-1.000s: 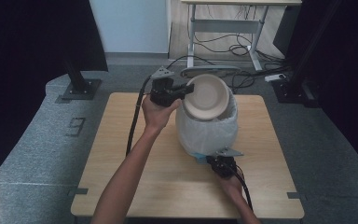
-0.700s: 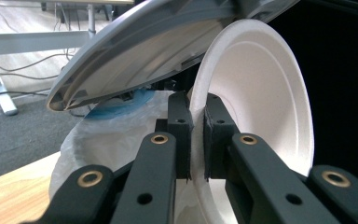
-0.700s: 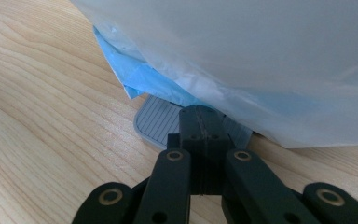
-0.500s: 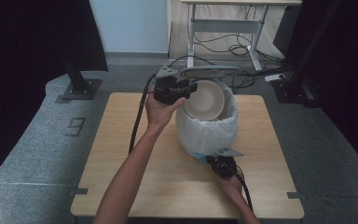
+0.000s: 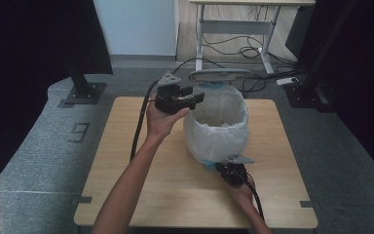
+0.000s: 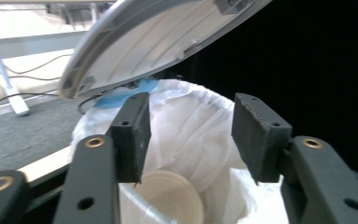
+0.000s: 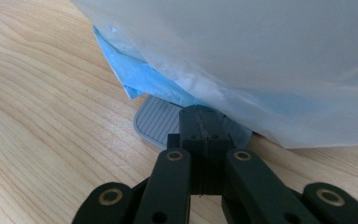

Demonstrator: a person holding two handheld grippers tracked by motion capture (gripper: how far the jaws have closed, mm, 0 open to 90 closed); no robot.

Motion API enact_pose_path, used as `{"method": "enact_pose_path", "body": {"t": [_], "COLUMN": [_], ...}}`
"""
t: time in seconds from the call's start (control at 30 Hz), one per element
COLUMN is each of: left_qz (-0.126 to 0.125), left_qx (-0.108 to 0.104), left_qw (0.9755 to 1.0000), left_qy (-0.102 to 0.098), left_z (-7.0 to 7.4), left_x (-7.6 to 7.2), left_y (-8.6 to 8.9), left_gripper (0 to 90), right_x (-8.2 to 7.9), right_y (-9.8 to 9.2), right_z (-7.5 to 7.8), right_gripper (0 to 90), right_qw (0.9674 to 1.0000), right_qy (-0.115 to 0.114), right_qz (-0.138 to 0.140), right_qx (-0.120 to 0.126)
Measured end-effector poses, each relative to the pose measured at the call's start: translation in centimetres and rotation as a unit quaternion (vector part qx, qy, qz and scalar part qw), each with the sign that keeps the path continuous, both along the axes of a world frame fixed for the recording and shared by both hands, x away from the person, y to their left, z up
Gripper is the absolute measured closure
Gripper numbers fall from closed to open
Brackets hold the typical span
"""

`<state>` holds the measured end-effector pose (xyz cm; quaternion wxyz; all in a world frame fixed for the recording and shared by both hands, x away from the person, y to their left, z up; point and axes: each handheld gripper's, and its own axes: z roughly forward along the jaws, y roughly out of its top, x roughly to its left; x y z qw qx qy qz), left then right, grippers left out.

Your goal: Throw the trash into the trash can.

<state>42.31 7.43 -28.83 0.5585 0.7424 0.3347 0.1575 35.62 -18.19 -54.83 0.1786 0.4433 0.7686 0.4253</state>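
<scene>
A pedal bin (image 5: 216, 136) lined with a white bag stands on the wooden table (image 5: 126, 185), its grey lid (image 5: 219, 74) raised. My left gripper (image 5: 193, 97) hovers at the bin's left rim. Its jaws have just been opening and now stand open with nothing between them (image 6: 191, 121). A pale round bowl (image 6: 170, 196) lies down inside the liner below them. My right gripper (image 5: 226, 168) is at the bin's near foot. It is shut (image 7: 200, 116), with its tips resting on the ribbed grey pedal (image 7: 156, 123). A blue bag (image 7: 144, 77) shows under the white liner.
A desk frame with cables (image 5: 233, 29) stands on the floor beyond the table. Black stand bases (image 5: 83, 92) sit at the far left and far right. The raised lid (image 6: 168, 37) overhangs the left gripper's jaws.
The bowl was held in the left gripper over the bin's mouth. The jaws have opened, the bowl has dropped into the liner, and the gripper has drawn slightly left. The right gripper has stayed still.
</scene>
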Motion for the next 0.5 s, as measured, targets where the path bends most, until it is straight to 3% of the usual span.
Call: {"method": "enact_pose_path", "body": {"t": [0.17,0.5], "left_qz": [-0.003,-0.001], "left_qx": [0.007,0.008], "left_qw": [1.0000,1.0000], "left_qy": [0.000,0.001], "left_z": [-0.1,-0.6], "left_x": [-0.6,-1.2], "left_y": [0.7,1.8], "left_gripper": [36.2,34.2], "right_x": [0.0,0.1], "right_y": [0.0,-0.1], "right_z": [0.0,0.0], "right_gripper": [89.4,89.4], "right_qw": [1.0000,1.0000], "right_qy": [0.001,0.003], "right_qz": [0.000,0.000], "right_qx": [0.002,0.007]}}
